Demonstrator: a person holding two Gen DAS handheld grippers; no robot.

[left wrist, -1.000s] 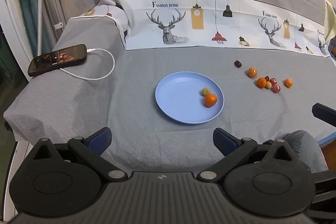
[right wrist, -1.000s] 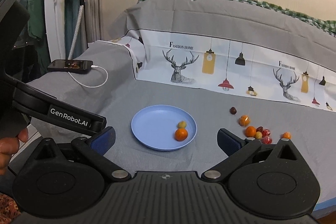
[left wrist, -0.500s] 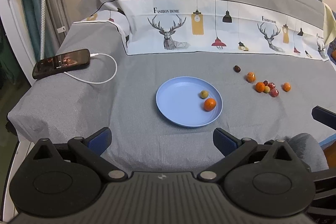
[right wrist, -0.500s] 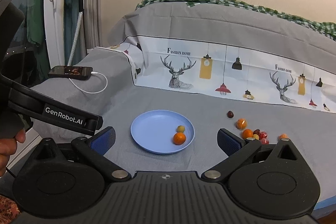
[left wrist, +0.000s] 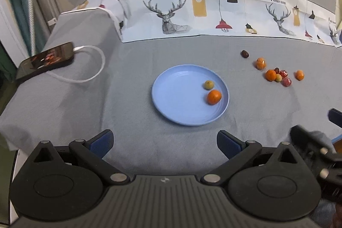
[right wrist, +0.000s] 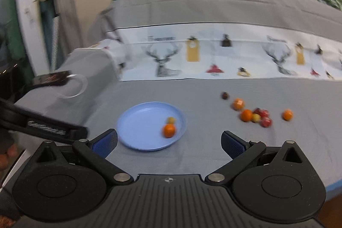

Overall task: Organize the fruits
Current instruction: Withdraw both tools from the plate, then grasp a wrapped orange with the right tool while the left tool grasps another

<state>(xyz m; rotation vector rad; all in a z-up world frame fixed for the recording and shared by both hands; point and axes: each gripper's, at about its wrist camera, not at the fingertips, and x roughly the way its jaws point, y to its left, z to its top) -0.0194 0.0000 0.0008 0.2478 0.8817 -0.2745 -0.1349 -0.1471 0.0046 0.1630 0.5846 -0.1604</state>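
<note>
Left tool is hanging wide open, gripping nothing, above the grey bed. I'm seeing the blue plate ahead, carrying an orange fruit and a greenish fruit; loose fruits are lying right of it, phone far left.

Right tool is likewise gaping, empty; picture is blurring. Plate is sitting ahead, loose fruits to its right.

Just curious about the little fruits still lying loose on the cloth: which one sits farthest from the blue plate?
The small orange fruit alone at the far right, set apart from the cluster; all the others lie nearer the blue plate.
</note>
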